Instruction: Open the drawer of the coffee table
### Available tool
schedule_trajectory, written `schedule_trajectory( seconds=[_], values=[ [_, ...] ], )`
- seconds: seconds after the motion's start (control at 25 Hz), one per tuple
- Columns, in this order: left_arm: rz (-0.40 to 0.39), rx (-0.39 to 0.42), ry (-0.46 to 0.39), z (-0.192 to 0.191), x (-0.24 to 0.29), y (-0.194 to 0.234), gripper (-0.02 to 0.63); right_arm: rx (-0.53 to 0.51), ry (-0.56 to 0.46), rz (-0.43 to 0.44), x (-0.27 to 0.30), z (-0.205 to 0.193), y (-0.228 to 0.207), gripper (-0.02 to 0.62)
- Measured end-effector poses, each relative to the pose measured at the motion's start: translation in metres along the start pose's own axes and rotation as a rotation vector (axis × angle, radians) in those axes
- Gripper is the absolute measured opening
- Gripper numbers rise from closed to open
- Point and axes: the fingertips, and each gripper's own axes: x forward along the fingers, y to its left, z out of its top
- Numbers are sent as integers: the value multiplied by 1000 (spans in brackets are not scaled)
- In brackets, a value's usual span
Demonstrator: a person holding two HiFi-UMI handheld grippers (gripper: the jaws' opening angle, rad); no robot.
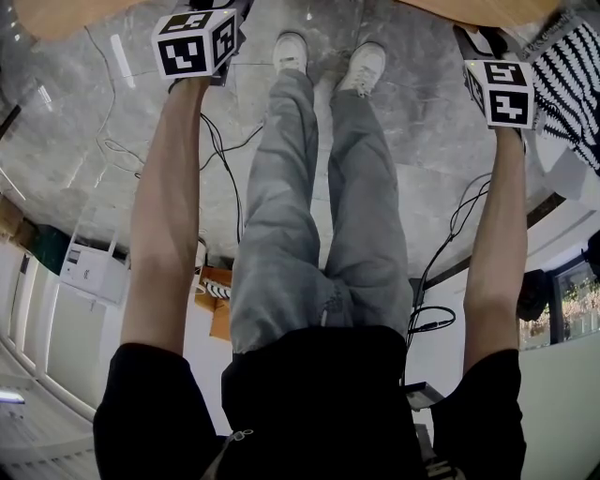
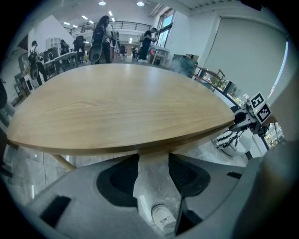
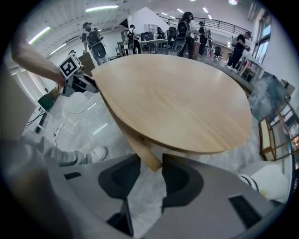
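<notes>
The coffee table is a round, light wooden top [image 2: 121, 102] on slanted wooden legs [image 3: 145, 156]; no drawer front shows in any view. My left gripper [image 2: 154, 172] hangs just in front of and below the table's rim, its jaws apart with only floor and a white shoe [image 2: 163, 217] seen between them. My right gripper [image 3: 151, 176] is held at another part of the rim, with its jaws apart and a table leg beyond them. In the head view both marker cubes [image 1: 197, 42] [image 1: 502, 92] sit at the ends of outstretched arms by the table's edge [image 1: 66, 14].
The person stands on a grey marbled floor [image 1: 412, 122] with black cables [image 1: 220, 150] trailing behind the legs. A black-and-white striped basket [image 1: 572, 75] stands to the right of the table. Desks, chairs and several people fill the far room [image 2: 100, 39].
</notes>
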Motion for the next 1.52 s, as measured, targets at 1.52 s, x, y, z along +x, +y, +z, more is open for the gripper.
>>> schedule_trajectory(
  seconds=[1.52],
  values=[
    [4,-23,248,-172,-76,-51,190,-154,232,115,-37,-129,144,126]
  ],
)
